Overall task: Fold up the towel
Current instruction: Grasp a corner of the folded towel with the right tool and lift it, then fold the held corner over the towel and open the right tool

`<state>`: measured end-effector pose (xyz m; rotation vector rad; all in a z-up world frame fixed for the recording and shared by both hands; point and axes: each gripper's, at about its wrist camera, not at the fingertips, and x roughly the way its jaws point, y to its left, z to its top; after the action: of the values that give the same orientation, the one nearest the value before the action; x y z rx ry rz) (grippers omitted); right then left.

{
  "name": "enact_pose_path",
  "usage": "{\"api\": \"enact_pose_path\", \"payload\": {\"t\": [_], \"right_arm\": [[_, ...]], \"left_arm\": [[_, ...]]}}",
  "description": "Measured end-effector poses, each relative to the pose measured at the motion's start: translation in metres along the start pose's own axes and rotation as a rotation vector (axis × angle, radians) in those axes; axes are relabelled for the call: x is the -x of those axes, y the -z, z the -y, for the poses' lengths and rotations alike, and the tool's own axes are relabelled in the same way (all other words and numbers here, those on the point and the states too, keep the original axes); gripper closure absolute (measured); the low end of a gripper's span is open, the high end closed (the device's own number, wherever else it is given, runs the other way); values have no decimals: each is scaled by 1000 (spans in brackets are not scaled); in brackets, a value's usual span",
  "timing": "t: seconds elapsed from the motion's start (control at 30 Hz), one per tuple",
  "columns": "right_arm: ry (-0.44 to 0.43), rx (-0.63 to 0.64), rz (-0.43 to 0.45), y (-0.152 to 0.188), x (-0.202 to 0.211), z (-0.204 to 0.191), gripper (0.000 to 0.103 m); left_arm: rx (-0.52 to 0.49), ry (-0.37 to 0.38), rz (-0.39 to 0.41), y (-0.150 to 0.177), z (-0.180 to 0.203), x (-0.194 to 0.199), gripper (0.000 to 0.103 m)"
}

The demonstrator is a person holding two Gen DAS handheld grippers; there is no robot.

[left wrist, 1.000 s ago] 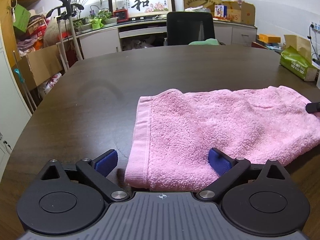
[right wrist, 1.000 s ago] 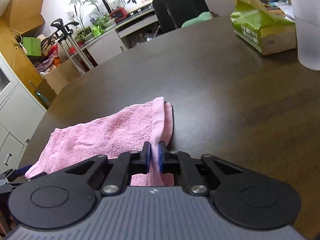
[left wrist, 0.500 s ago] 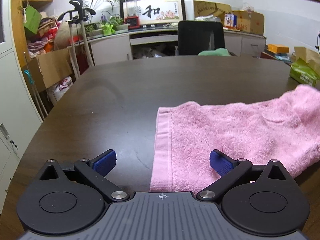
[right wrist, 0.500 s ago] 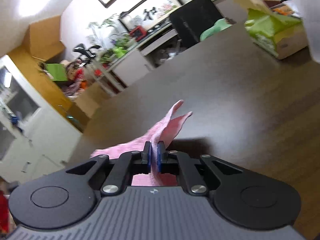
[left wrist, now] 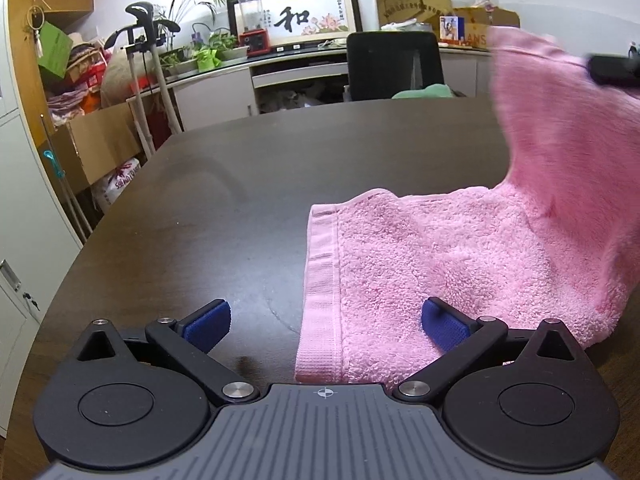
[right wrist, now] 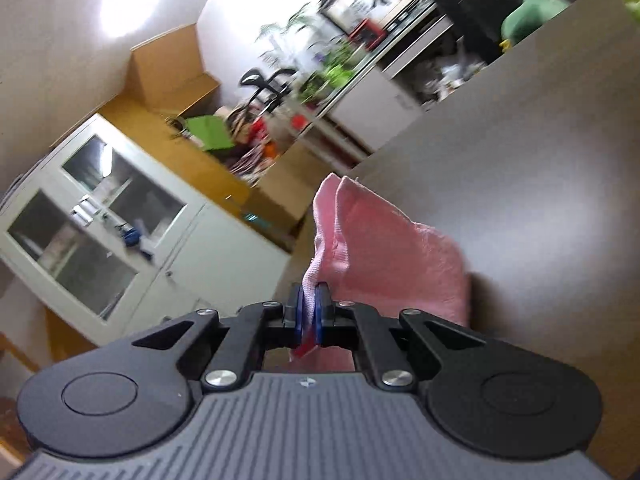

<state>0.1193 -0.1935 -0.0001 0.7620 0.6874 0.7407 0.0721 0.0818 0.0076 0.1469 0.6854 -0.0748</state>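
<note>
A pink towel [left wrist: 440, 256] lies on the dark wooden table [left wrist: 248, 184], its hemmed left edge toward me. My left gripper [left wrist: 325, 326] is open, low over the towel's near left corner, with the hem between its blue pads. My right gripper [right wrist: 307, 312] is shut on the towel's [right wrist: 384, 256] right edge and holds it high above the table, tilted. It shows in the left wrist view as a dark shape [left wrist: 614, 70] at the top right, with the towel hanging from it.
A black office chair [left wrist: 394, 66] stands at the table's far side with a green cloth [left wrist: 424, 92] by it. Cabinets, plants and a framed calligraphy picture [left wrist: 304, 20] line the back wall. Boxes and clutter [left wrist: 92, 92] stand left of the table.
My right gripper has lifted the towel's right edge from the table to high in the air and tilted over. My left gripper stayed open at the near left corner.
</note>
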Motion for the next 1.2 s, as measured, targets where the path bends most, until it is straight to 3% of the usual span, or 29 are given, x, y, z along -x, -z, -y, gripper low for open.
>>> {"api": "enact_pose_path", "payload": {"t": [0.4,0.93,1.17,1.2], "right_arm": [[115,31,-209,34,-124,3,96],[90,78,-221,39,-136,-17,94],[134,97,-297,52,-159,-14,91],[131,99,-307,53,-160,-15,85]], "left_arm": [[85,40,-62,-2,-23,-5,0],[27,44,-78,2,-28,0,0],[26,61,-83,4,-28,0,0],[32,68,-87,3,-30,0,0]]}}
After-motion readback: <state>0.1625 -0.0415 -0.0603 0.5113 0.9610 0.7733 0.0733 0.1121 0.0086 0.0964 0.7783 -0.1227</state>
